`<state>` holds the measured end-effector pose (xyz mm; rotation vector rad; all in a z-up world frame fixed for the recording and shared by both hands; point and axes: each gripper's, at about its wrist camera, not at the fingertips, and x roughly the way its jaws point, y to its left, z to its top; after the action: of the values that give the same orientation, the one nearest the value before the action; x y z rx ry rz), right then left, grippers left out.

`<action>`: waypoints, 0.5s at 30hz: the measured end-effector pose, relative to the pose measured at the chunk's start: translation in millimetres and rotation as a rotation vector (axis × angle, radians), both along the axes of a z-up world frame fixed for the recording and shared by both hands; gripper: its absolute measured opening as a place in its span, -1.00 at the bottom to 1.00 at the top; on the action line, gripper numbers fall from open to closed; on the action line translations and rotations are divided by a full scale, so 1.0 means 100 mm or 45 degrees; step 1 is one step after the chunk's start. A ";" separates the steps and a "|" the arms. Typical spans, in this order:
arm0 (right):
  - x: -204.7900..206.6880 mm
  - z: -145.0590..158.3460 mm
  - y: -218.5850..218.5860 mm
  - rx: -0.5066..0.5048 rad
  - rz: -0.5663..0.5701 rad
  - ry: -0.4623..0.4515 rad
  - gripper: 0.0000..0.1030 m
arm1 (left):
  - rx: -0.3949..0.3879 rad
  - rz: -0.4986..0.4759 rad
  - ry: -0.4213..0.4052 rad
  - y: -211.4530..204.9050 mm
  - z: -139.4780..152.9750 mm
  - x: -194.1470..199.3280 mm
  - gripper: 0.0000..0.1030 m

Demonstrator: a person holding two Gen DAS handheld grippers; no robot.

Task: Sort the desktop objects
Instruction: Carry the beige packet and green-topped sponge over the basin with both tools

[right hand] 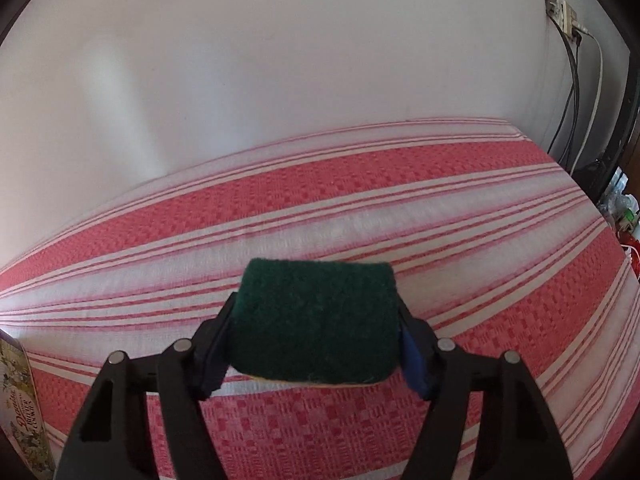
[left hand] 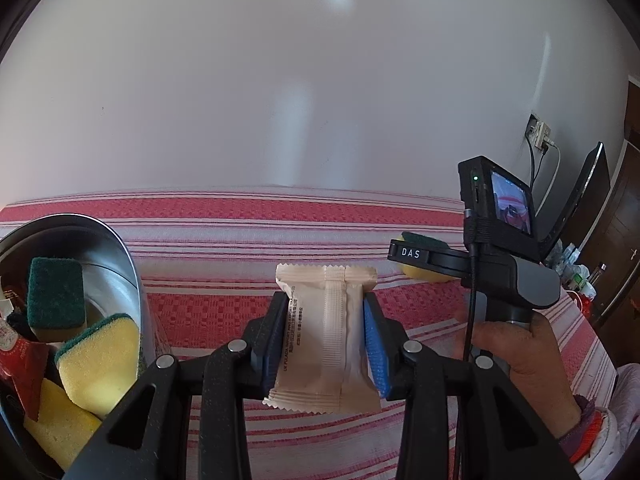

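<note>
A beige sealed snack packet (left hand: 324,340) stands upright between the blue pads of my left gripper (left hand: 325,298), which is shut on it above the red-and-white striped cloth (left hand: 240,248). My right gripper (right hand: 316,304) is closed around a sponge (right hand: 316,328) with a dark green scouring top and a yellow underside. Both of its pads touch the sponge's sides, and the sponge sits low over the cloth. In the left wrist view the same sponge (left hand: 424,270) shows yellow under the right gripper's finger (left hand: 410,253), with a hand on the handle.
A round metal tin (left hand: 120,264) at the left holds several yellow-green sponges (left hand: 100,360) and red packets (left hand: 20,360). A printed cookie tin (right hand: 20,408) edges into the right wrist view at the lower left. A wall socket (right hand: 560,12) with cables hangs beyond the table's right end.
</note>
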<state>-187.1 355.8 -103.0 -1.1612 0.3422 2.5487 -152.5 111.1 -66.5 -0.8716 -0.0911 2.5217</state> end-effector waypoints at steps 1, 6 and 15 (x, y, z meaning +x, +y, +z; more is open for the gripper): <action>0.05 0.02 0.01 -0.002 -0.011 0.027 0.37 | -0.004 0.005 0.006 0.00 0.01 0.01 -0.24; 0.41 0.18 -0.13 0.104 -0.045 0.170 0.37 | -0.017 0.039 0.050 -0.05 0.07 0.09 -0.24; 1.06 0.39 -0.47 0.288 -0.055 0.353 0.38 | -0.044 0.065 0.100 -0.03 0.04 0.16 -0.24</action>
<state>-81.2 309.2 -64.1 -0.7139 0.1339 2.6301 -136.9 108.2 -62.2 -0.7923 -0.0456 2.6090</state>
